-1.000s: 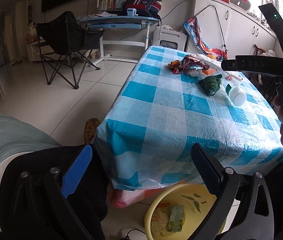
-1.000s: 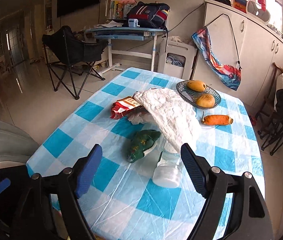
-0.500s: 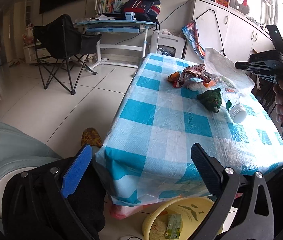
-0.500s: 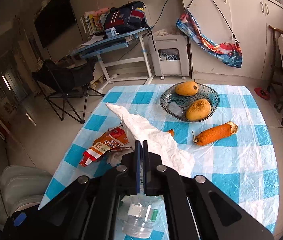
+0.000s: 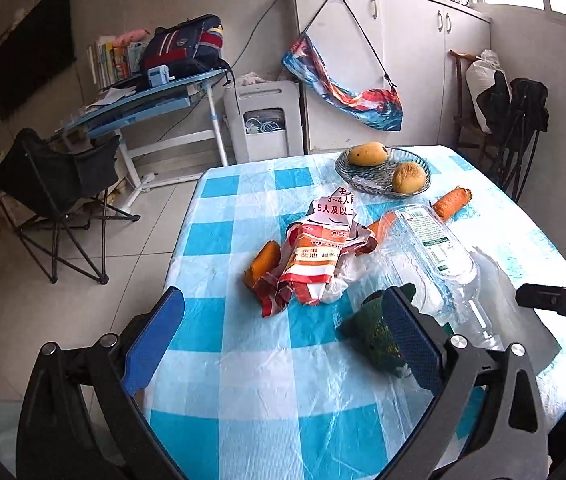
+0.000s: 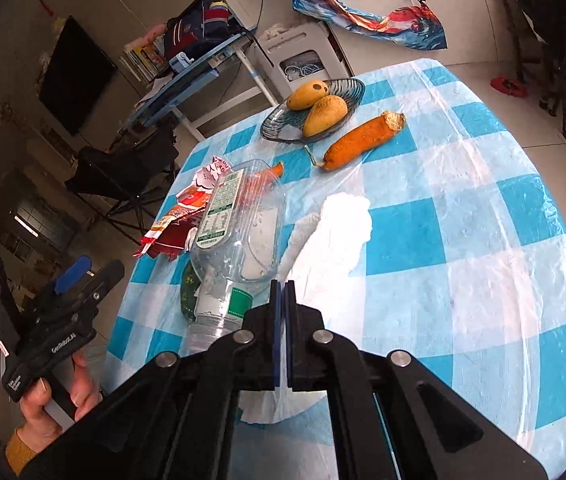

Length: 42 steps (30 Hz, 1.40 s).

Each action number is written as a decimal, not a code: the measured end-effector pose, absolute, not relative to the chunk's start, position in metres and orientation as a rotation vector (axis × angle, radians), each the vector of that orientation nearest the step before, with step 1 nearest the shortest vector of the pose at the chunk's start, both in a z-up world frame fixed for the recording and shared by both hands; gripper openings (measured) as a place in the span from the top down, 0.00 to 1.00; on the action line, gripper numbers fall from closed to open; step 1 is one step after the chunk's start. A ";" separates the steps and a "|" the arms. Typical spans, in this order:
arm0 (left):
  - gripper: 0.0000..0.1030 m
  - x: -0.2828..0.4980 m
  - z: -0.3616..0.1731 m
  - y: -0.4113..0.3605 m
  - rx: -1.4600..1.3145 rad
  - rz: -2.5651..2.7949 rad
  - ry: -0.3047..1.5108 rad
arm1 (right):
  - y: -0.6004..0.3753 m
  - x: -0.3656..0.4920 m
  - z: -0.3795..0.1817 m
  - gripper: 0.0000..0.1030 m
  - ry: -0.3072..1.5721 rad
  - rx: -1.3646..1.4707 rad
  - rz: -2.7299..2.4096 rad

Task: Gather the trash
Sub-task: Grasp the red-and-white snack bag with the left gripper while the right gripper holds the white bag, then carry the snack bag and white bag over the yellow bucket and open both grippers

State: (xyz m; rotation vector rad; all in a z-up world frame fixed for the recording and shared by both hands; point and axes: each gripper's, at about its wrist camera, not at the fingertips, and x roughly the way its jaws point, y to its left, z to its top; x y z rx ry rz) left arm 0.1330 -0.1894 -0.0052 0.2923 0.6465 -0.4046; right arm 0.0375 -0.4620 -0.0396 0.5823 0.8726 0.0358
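Observation:
My left gripper (image 5: 283,328) is open and empty above the table's near left part. Ahead of it lie a red and white snack wrapper (image 5: 315,256), a dark green wrapper (image 5: 371,328) beside its right finger, and a clear plastic bottle (image 5: 435,248). My right gripper (image 6: 282,292) is shut on a white plastic bag (image 6: 323,236), which hangs crumpled from the pads over the blue checked tablecloth (image 6: 463,240). The bottle (image 6: 239,232) lies just left of the bag, with the snack wrapper (image 6: 183,216) beyond it. The left gripper shows at the right wrist view's left edge (image 6: 71,280).
A glass dish (image 6: 347,92) holds two mangoes at the table's far end. A carrot (image 6: 363,140) lies beside it, and an orange peel piece (image 5: 263,260) lies left of the snack wrapper. A folding chair (image 5: 55,176), a desk (image 5: 143,104) and white cabinets (image 5: 403,60) stand beyond.
My right gripper shut on the white bag and lifted it off the other trash. My left gripper rose from beside the table's edge to above the tabletop.

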 end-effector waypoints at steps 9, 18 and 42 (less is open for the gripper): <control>0.73 0.203 -0.032 -0.234 0.350 -0.476 0.829 | -0.432 0.048 -0.053 0.84 0.942 0.371 -0.002; 0.75 0.182 0.006 -0.179 0.108 -0.579 0.781 | -0.450 0.042 -0.048 0.98 0.890 0.484 0.006; 0.74 -0.006 0.057 -0.089 0.018 -0.538 0.660 | -0.396 -0.074 -0.016 0.98 0.773 0.551 0.233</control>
